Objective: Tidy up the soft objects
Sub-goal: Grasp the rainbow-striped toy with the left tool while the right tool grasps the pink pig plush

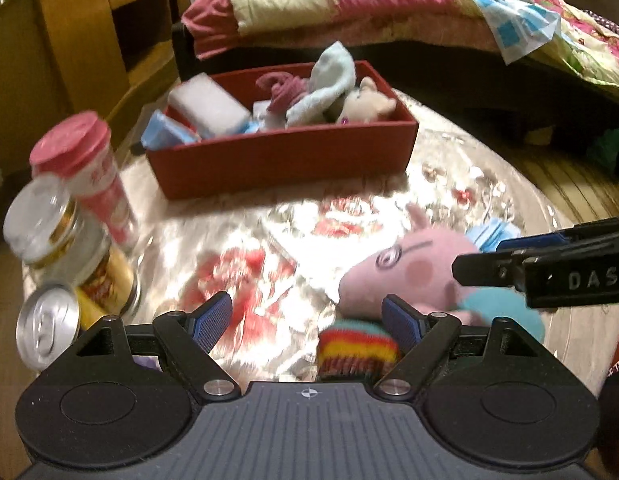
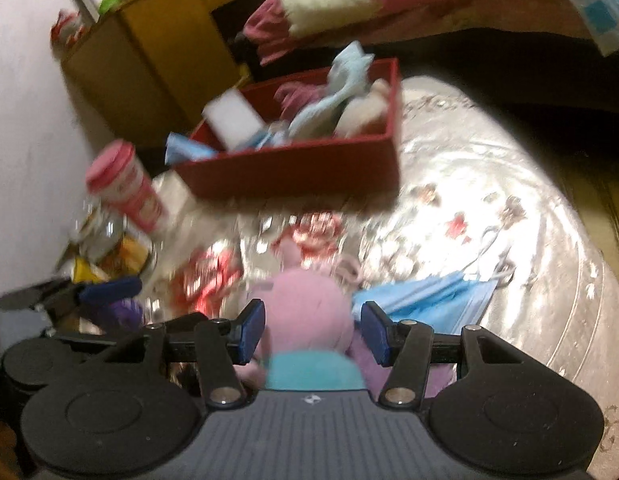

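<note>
Pig plush between spread right tongs, ungripped; left tongs wide over striped knit.

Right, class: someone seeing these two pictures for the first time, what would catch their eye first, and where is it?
The pink pig plush lies on the shiny flowered table, between the fingers of the open right gripper. Behind it stands a red box heaped with soft things: a pale blue cloth, a beige plush and a white sponge. At the left edge, cans and jars cluster under a pink-lidded tub.
</note>
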